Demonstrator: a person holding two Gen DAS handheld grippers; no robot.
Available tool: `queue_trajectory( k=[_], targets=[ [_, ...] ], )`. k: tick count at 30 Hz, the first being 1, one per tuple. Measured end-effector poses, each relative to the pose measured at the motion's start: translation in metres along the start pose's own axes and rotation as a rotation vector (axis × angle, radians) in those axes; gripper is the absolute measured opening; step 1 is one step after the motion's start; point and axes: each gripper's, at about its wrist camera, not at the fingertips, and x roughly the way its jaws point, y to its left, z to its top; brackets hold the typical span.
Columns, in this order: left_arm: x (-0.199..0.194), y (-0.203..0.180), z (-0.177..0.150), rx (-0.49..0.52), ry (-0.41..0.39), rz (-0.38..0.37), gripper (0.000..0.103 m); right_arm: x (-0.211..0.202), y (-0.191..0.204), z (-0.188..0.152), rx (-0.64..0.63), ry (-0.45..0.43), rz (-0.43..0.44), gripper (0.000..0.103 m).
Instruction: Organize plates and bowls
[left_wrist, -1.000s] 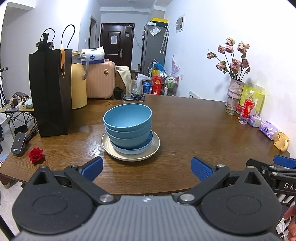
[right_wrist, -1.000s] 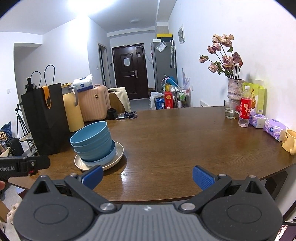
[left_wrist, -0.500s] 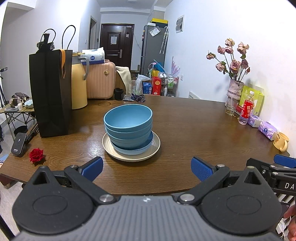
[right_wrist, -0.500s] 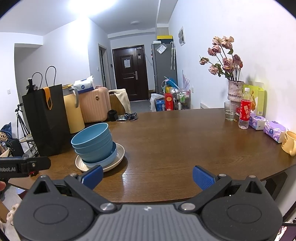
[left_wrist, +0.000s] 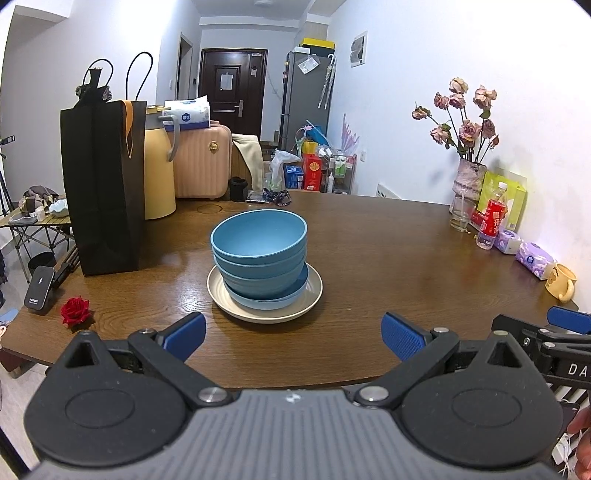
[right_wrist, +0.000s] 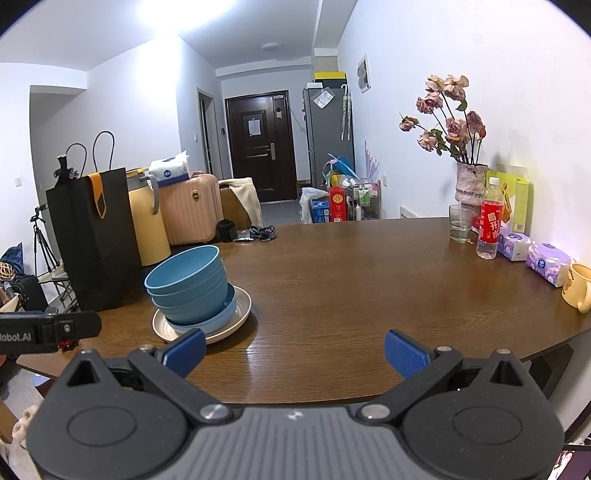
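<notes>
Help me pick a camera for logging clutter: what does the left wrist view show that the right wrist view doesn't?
Only the left wrist view shows the red rose and the power bank at the table's left end. Only the right wrist view shows a tripod on the floor. Both show the stacked blue bowls on the cream plate, the black bag, the vase of flowers and the yellow mug. Both grippers are open.

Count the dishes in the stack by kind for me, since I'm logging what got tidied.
Blue bowls: 3
Light blue plate: 1
Cream plate: 1
Total: 5
</notes>
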Motion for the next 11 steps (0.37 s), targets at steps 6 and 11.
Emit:
queue_trajectory(
  k=[6, 11],
  targets=[
    [-0.0029, -0.0006, -0.0012, 0.029, -0.02, -0.013, 0.103, -0.0006, 0.002, 0.0011, -0.002, -0.002, 0.0, 0.103],
    [-0.0046, -0.0004, -0.0017, 0.041, -0.028, -0.019, 0.103, -0.0009, 0.0071, 0.0032, -0.008, -0.001, 0.003, 0.103]
  ],
)
